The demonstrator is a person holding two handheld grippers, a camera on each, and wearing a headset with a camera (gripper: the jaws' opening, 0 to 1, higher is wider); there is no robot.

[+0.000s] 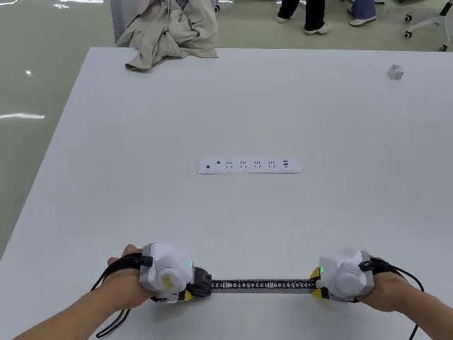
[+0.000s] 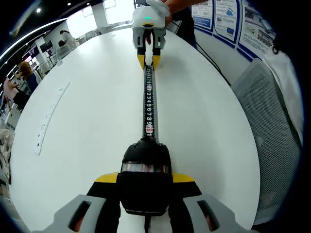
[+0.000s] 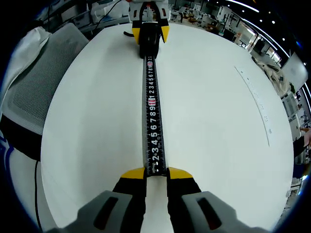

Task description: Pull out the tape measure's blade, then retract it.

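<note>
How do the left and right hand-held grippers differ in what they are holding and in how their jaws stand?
The left hand-held gripper clamps the tape measure's black case; the right hand-held gripper pinches the tip of the blade. The left hand-held gripper's jaws stand wide apart around the case; the right hand-held gripper's jaws are nearly together. Both are yellow-tipped and face each other along the drawn-out blade over the white table.

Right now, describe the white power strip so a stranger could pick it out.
On the large white table, look past the black tape measure blade stretched along the near edge, toward the middle. The long flat white power strip lies there alone, parallel to the blade. Unlike the crumpled beige cloth at the far edge, it is a thin bar with dark sockets.
</note>
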